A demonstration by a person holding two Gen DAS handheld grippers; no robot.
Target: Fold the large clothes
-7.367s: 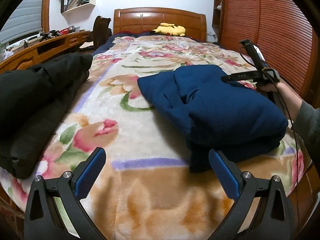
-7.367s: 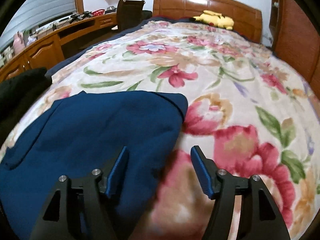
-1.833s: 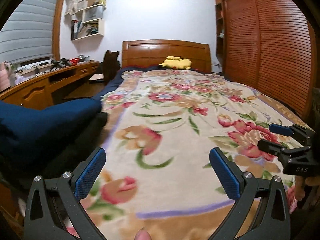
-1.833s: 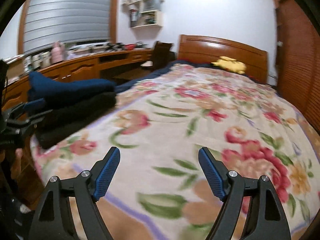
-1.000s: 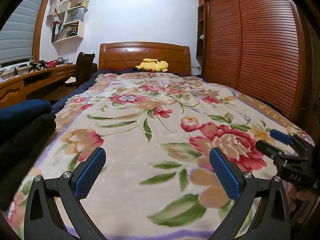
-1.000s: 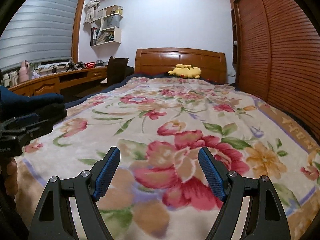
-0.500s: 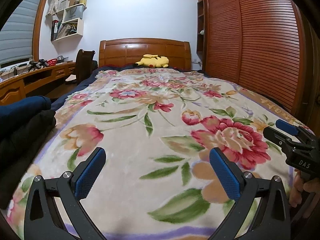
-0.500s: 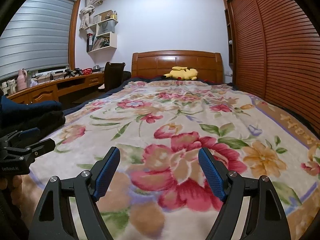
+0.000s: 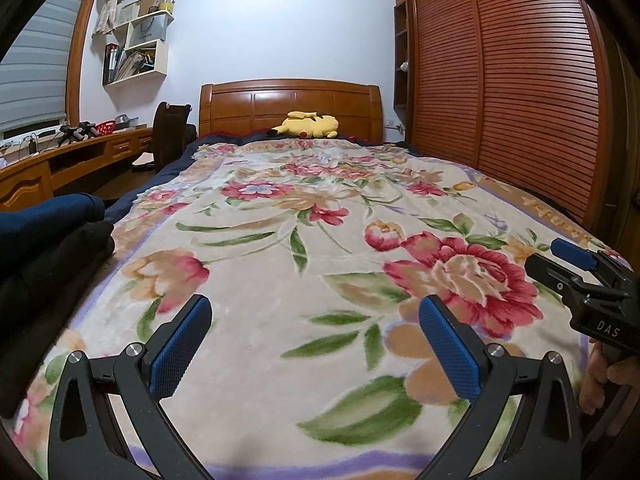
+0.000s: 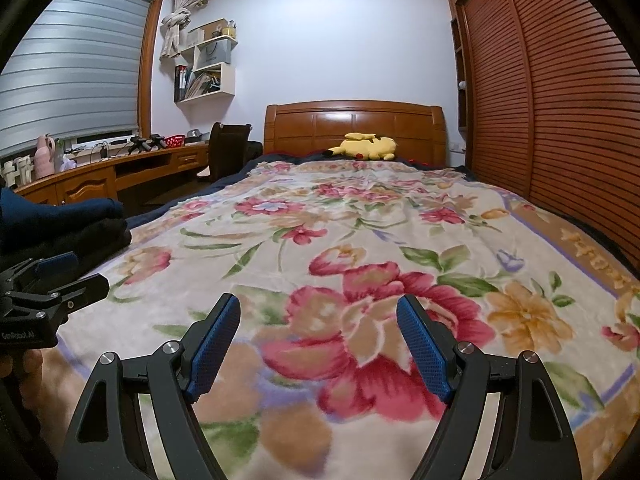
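Blue-padded fingers (image 9: 182, 350) of both grippers gape wide, empty; only the right view shows the pink vase (image 10: 45, 156).

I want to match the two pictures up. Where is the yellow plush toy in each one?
Left wrist view: the yellow plush toy lies at the top middle, against the wooden headboard.
Right wrist view: it sits upper middle, a bit right of centre, against the same headboard.
Shared landmark: the headboard, at the far end of the floral blanket.
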